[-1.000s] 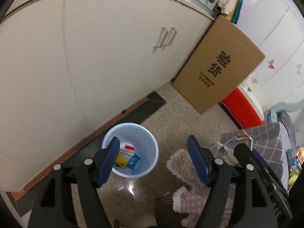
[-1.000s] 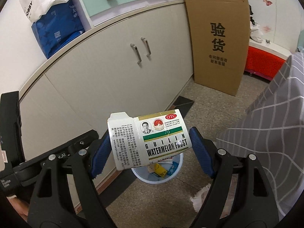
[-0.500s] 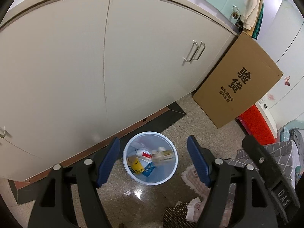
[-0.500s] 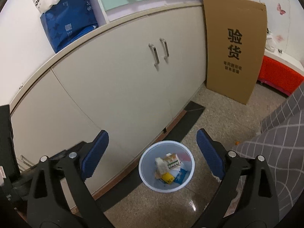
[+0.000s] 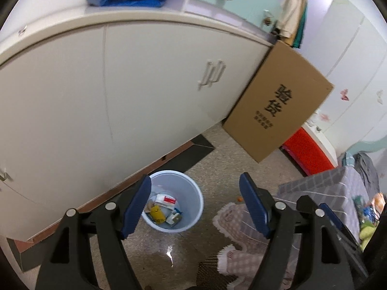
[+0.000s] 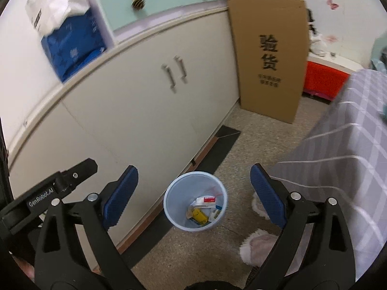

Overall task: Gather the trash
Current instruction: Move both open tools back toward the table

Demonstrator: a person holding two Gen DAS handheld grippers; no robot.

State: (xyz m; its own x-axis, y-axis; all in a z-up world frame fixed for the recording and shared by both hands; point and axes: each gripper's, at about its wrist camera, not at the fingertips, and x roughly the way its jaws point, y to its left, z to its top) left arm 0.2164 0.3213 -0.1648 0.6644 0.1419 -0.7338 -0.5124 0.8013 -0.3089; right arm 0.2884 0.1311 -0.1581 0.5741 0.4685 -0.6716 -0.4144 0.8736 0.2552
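Note:
A pale blue trash bin (image 5: 192,209) stands on the speckled floor by the cabinet base. Several pieces of trash lie in it, among them a white carton with a red label (image 5: 166,200) and a yellow packet (image 5: 157,213). My left gripper (image 5: 194,178) hangs high above the bin, open, with nothing between its blue pads. In the right wrist view the same bin (image 6: 175,193) holds the white carton (image 6: 205,200) and the yellow packet (image 6: 199,215). My right gripper (image 6: 193,169) is also above it, wide open and empty.
Cream cabinet doors (image 6: 145,101) run along the left. A tall cardboard box (image 6: 268,55) leans at their far end, with a red unit (image 6: 324,79) behind it. A grey checked cloth (image 6: 343,159) hangs on the right. A pink fringed mat (image 5: 237,220) lies beside the bin.
The medicine box my right gripper held a second ago has dropped into the bin, and its jaws have spread wider. Both grippers have risen away from the bin.

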